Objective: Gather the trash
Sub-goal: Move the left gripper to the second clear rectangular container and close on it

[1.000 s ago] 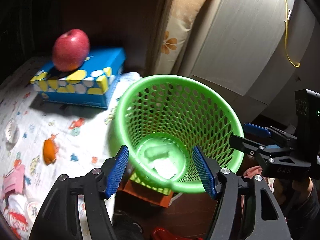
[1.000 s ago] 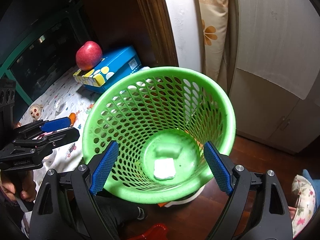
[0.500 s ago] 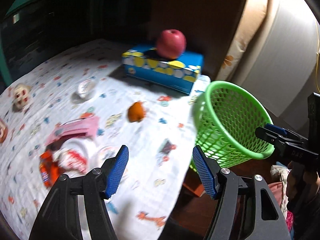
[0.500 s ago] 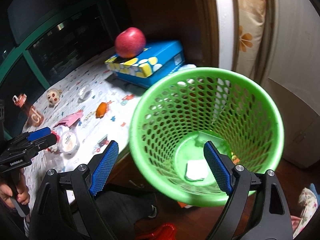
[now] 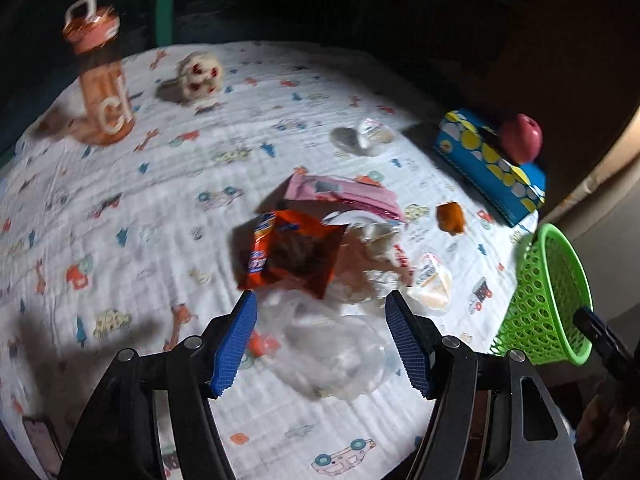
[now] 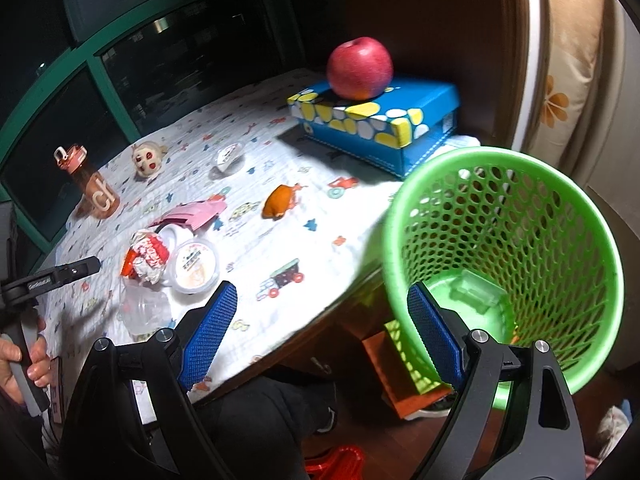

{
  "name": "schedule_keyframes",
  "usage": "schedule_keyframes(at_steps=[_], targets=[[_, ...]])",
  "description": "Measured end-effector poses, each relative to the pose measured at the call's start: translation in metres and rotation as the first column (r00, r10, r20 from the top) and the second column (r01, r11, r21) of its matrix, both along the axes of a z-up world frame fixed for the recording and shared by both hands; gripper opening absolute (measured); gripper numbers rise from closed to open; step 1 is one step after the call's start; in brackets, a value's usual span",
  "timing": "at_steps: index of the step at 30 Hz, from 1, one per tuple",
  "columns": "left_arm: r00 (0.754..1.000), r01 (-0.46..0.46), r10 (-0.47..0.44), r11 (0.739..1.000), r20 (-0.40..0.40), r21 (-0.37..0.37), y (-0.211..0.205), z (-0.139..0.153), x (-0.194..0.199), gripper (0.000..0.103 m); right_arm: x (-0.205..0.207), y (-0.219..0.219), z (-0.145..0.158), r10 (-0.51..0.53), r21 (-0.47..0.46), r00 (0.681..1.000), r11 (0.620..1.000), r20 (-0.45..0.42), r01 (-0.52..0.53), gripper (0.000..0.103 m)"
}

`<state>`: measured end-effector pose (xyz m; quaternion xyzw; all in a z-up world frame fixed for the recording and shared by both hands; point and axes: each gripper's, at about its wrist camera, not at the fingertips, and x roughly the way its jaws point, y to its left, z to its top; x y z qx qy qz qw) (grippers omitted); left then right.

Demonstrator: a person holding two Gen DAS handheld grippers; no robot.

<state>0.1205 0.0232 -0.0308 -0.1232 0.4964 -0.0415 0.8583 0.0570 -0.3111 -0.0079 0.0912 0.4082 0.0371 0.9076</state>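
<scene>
My left gripper (image 5: 320, 336) is open and empty above a crumpled clear plastic cup (image 5: 332, 344) on the patterned cloth. Just beyond lie an orange snack wrapper (image 5: 292, 252), a pink wrapper (image 5: 344, 194), a crumpled red-white wrapper (image 5: 380, 252) and a white lidded cup (image 5: 432, 284). The green mesh basket (image 6: 512, 256) stands at the table's right edge. My right gripper (image 6: 320, 336) is open and empty, over the table edge beside the basket. The left gripper's fingertip (image 6: 80, 268) shows near the trash pile (image 6: 160, 256).
A blue tissue box (image 6: 380, 124) with a red apple (image 6: 359, 68) on it sits at the back right. An orange bottle (image 5: 102, 80), a small doll head (image 5: 198, 76), a white lid (image 5: 374, 134) and an orange peel piece (image 5: 450, 216) lie on the cloth.
Both grippers have swung left from over the basket toward the table. The left gripper now hovers over the trash pile; the basket has shifted to the right in both views.
</scene>
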Motion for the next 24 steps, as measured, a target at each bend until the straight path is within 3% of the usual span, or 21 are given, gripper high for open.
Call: schedule_keyframes(at_steps=[4,7,12,19,24], targets=[[0.982,-0.161,0.151,0.984,-0.112,-0.081,0.022,-0.025,-0.001,0.064,0.004,0.012,-0.002,0.03,0.006,1.0,1.0,-0.004,-0.03,0.086],[0.96,-0.255,0.23,0.954,-0.161,-0.156,0.03,-0.037,-0.003,0.064,0.007,0.017,-0.004,0.05,0.009,0.999,0.999,-0.009,-0.05,0.086],[0.917,-0.376,0.33,0.903,-0.225,-0.208,0.031,-0.048,-0.006,0.064,0.009,0.023,-0.008,0.072,0.019,0.997,0.997,-0.017,-0.071,0.086],[0.873,-0.47,0.4,0.844,-0.278,-0.26,0.028,-0.056,-0.005,0.066,0.011,0.027,-0.019,0.093,0.034,0.995,0.995,-0.042,-0.092,0.086],[0.857,-0.497,0.423,0.829,-0.295,-0.255,0.025,-0.06,-0.005,0.071,0.012,0.031,-0.024,0.106,0.041,0.993,0.994,-0.052,-0.104,0.086]])
